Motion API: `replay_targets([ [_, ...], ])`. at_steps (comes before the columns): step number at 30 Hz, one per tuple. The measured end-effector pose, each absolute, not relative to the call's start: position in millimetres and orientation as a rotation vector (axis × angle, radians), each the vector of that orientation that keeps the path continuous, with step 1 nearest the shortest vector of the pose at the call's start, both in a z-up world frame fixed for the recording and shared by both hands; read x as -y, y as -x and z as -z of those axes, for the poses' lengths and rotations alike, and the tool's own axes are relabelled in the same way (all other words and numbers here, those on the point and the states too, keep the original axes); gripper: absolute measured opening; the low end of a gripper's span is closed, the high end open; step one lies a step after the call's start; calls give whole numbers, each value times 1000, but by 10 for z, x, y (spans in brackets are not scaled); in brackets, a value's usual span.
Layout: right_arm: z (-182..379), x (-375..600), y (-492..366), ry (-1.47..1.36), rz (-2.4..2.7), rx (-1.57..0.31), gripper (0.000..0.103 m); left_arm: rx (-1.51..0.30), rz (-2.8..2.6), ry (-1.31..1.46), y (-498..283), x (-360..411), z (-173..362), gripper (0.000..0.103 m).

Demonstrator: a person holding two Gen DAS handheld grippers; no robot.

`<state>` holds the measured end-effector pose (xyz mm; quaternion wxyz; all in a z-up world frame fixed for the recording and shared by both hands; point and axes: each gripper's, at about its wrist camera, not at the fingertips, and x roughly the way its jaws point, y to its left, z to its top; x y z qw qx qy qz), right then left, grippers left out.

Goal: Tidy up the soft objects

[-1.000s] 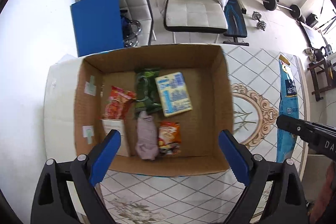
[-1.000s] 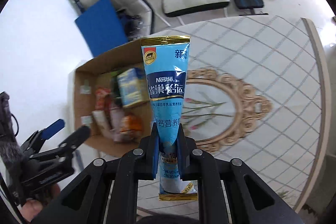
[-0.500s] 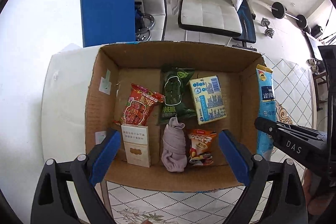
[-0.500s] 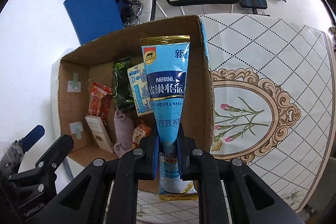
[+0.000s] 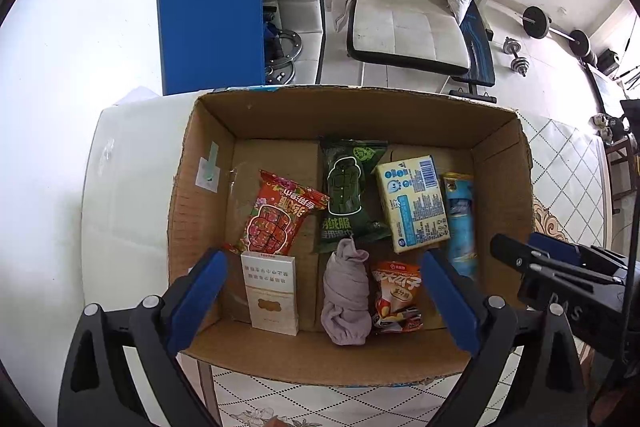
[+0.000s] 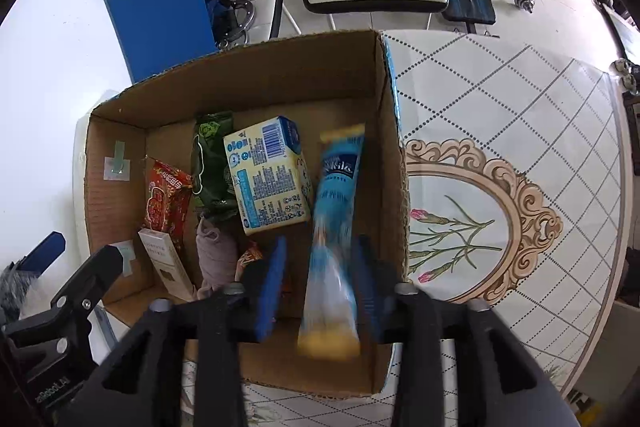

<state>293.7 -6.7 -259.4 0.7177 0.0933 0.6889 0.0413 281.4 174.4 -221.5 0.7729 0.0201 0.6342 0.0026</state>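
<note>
A cardboard box sits on the table. Inside lie a red snack bag, a green packet, a yellow-blue carton, a grey rolled sock, an orange snack bag and a white flat box. A blue Nestle pouch, motion-blurred, drops free between my right gripper's open fingers at the box's right side. My left gripper is open and empty over the box's near edge.
The table has a white diamond-pattern cover with a floral oval. Behind the box stand a blue board, white chairs with a padded jacket, and gym weights on the floor.
My right gripper has opened and let go of the blue pouch, which falls into the box's right side. Both grippers moved closer over the box.
</note>
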Motion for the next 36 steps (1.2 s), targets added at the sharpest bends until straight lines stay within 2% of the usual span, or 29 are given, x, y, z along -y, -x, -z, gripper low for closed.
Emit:
replay_targets([
  [1, 2562, 65, -2925, -203, -91, -1516, 67, -1375, -3, -41, -2807, -1749, 2204, 99],
  [6, 2360, 43, -2809, -143, -59, -1482, 74, -1362, 1, -34, -2746, -1766, 2092, 99],
  [8, 2264, 44, -2726, -123, -50, -1464, 89, -1355, 2, -23, -2696, -1777, 2023, 99],
  [10, 2179, 57, -2649, -118, -53, -1452, 93, -1347, 8, -19, -2638, -1776, 1942, 99],
  [15, 1850, 138, -2358, -106, -41, -1396, 93, -1303, 19, -35, -2394, -1721, 1621, 99],
  [26, 598, 417, -1344, -104, -26, -1183, 94, -1141, 39, -21, -1511, -1620, 542, 99],
  [36, -172, 527, -673, -94, -36, -1084, 94, -1076, 59, -30, -930, -1522, -10, 99],
])
